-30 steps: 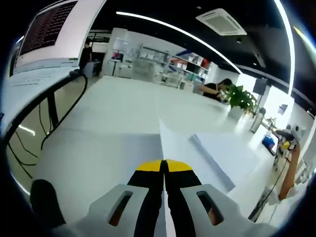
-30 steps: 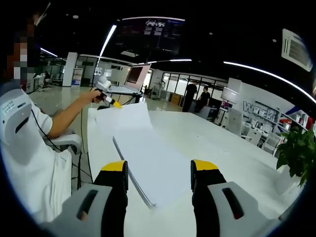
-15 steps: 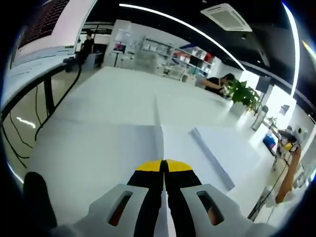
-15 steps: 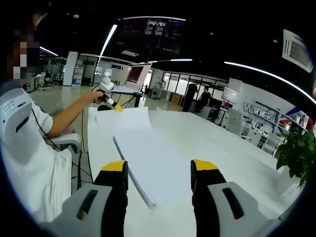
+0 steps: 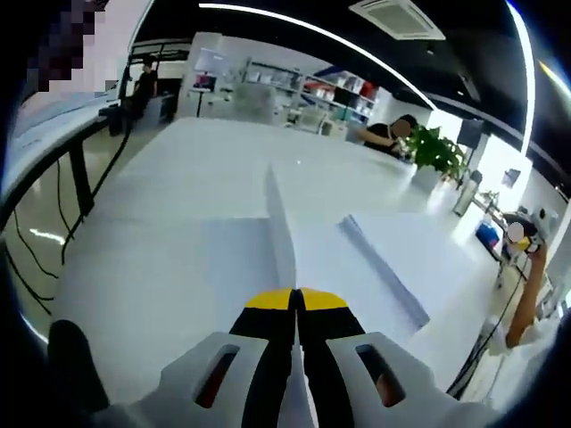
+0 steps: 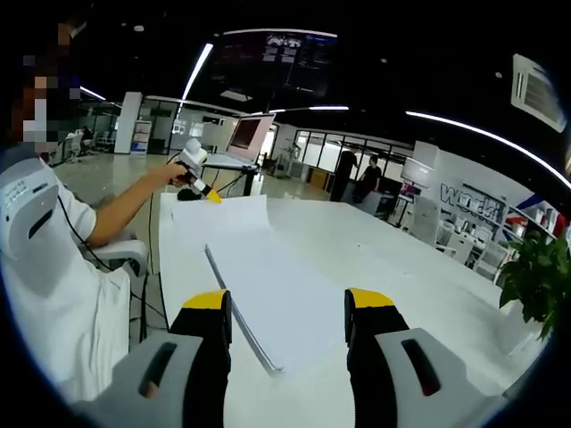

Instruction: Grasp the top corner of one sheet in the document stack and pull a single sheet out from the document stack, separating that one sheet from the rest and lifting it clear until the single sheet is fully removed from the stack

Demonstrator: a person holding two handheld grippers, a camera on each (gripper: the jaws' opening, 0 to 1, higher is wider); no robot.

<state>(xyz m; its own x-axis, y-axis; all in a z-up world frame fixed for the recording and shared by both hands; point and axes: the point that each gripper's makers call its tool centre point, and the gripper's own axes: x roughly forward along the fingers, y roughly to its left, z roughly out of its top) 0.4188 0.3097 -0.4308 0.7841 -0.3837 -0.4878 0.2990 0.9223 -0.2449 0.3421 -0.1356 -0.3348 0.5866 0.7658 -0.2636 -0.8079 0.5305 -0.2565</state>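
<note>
Right gripper view: right gripper (image 6: 288, 325) jaws apart, above near end of document stack (image 6: 268, 294) on white table (image 6: 393, 267). Left gripper (image 5: 295, 303) pinched onto single sheet (image 5: 278, 234), lifted beside stack. Far wall lettering, partly readable "Work". Open office, ceiling strip lights, potted plant (image 6: 538, 276).

Plenty of bare white table (image 6: 393, 267) on the far side of the document stack (image 6: 277, 299), nothing parked there. On the near side, the lifted sheet (image 6: 223, 218) and the left gripper (image 6: 212, 195) block the way, with the person's arm (image 6: 125, 209) beside them.
</note>
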